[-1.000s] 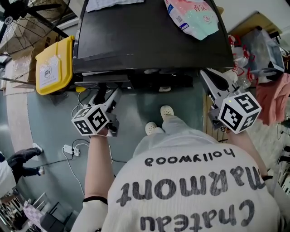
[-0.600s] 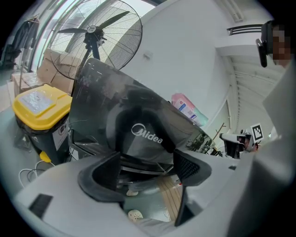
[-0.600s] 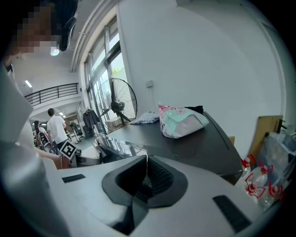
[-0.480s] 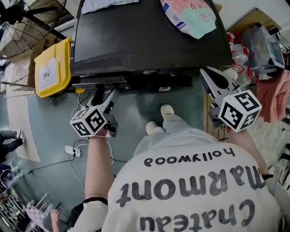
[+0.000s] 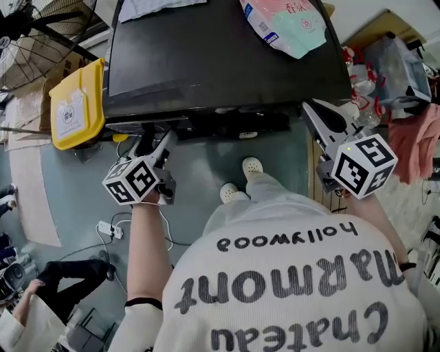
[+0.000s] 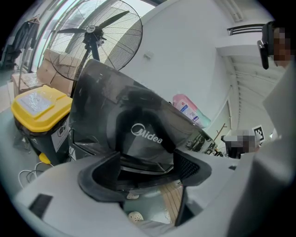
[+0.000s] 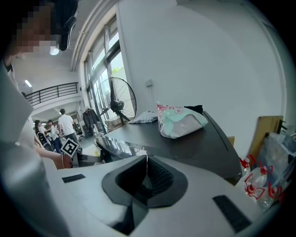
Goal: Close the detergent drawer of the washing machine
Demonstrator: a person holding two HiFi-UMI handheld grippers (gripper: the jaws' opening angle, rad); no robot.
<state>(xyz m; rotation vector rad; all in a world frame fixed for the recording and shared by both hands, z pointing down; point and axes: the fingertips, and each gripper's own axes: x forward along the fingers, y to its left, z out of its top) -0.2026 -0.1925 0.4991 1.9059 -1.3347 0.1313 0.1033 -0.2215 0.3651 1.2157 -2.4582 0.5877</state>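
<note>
The black washing machine (image 5: 220, 55) fills the top of the head view. Its detergent drawer (image 5: 148, 124) shows as a thin dark ledge jutting a little from the front's left end. My left gripper (image 5: 157, 141) is open just below and in front of that ledge, not touching it. In the left gripper view the open gripper (image 6: 148, 159) frames the machine's front (image 6: 115, 106) under the Midea logo, with the drawer's edge (image 6: 90, 146) at the left. My right gripper (image 5: 313, 110) is shut on nothing by the machine's right front corner; the right gripper view shows this gripper (image 7: 145, 159) with its pads meeting.
A pink and green detergent bag (image 5: 289, 24) and a cloth (image 5: 161, 7) lie on the machine's top. A yellow bin (image 5: 72, 103) and a floor fan (image 5: 34, 27) stand left of it. Bags and clutter (image 5: 399, 69) crowd the right. A power strip (image 5: 106, 228) lies on the floor.
My left gripper has moved slightly forward and left, closer to the machine's front. The right gripper has hardly moved. A bystander at the lower left has shifted.
</note>
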